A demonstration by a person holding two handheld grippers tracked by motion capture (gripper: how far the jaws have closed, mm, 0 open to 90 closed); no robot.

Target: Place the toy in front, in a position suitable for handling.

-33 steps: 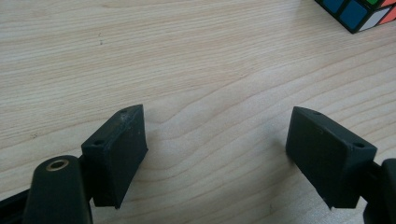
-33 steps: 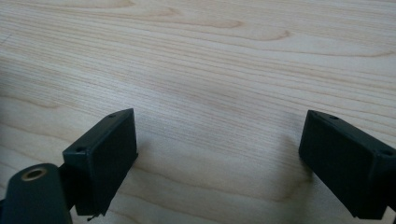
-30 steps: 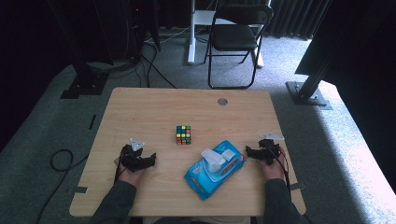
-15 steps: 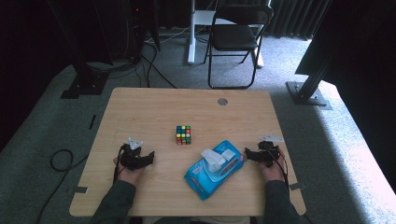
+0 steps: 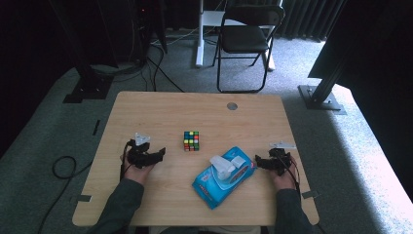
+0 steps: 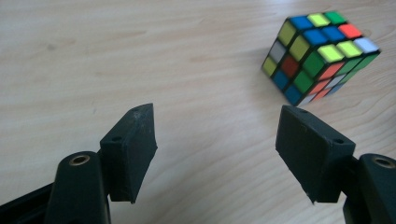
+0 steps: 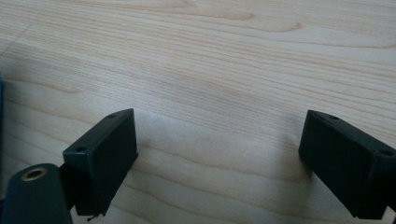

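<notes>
Since the earlier frame our left claw (image 5: 158, 154) has lifted slightly off the counter (image 5: 160, 109) and its jaws have just been reopening, nothing between them. Left claw: released, jaws wide, aimed toward the puzzle cube (image 5: 191, 140), well short of it; forearm enters from the bottom edge, hand wrapped round the claw body. Right claw (image 5: 259, 162): released, jaws spread over bare wood, pointing at the blue wipes pack (image 5: 221, 181) just beside it. Cube: mid-counter, upright, between our hands, behind the pack.
</notes>
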